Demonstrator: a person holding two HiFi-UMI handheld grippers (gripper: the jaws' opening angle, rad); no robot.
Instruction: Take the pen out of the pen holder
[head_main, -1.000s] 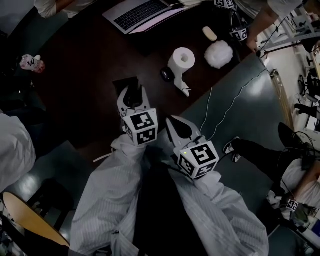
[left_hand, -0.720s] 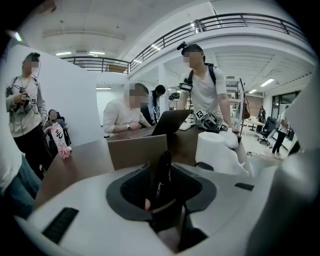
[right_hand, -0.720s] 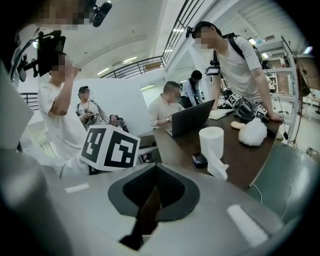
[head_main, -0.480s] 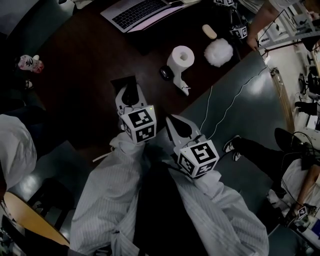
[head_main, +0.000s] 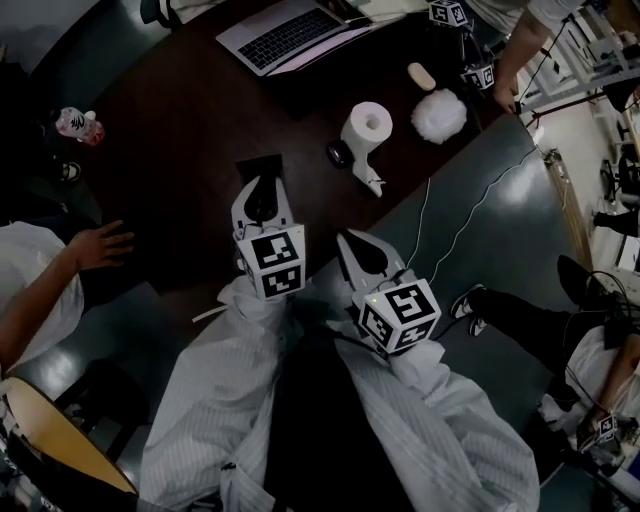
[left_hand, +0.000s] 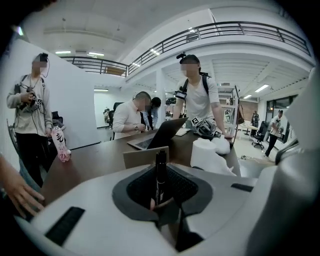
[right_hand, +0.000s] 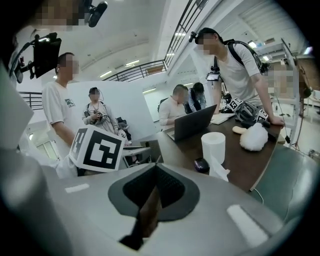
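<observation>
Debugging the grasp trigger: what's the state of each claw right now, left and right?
Left claw: jaws closing on the black pen that stands between them.
Right claw: closed, holding nothing.

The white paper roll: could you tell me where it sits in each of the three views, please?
Head view: paper roll upper centre, on the dark table.
Left gripper view: paper roll right of centre.
Right gripper view: paper roll right of centre.
Shared landmark: the open laptop beyond the roll.
</observation>
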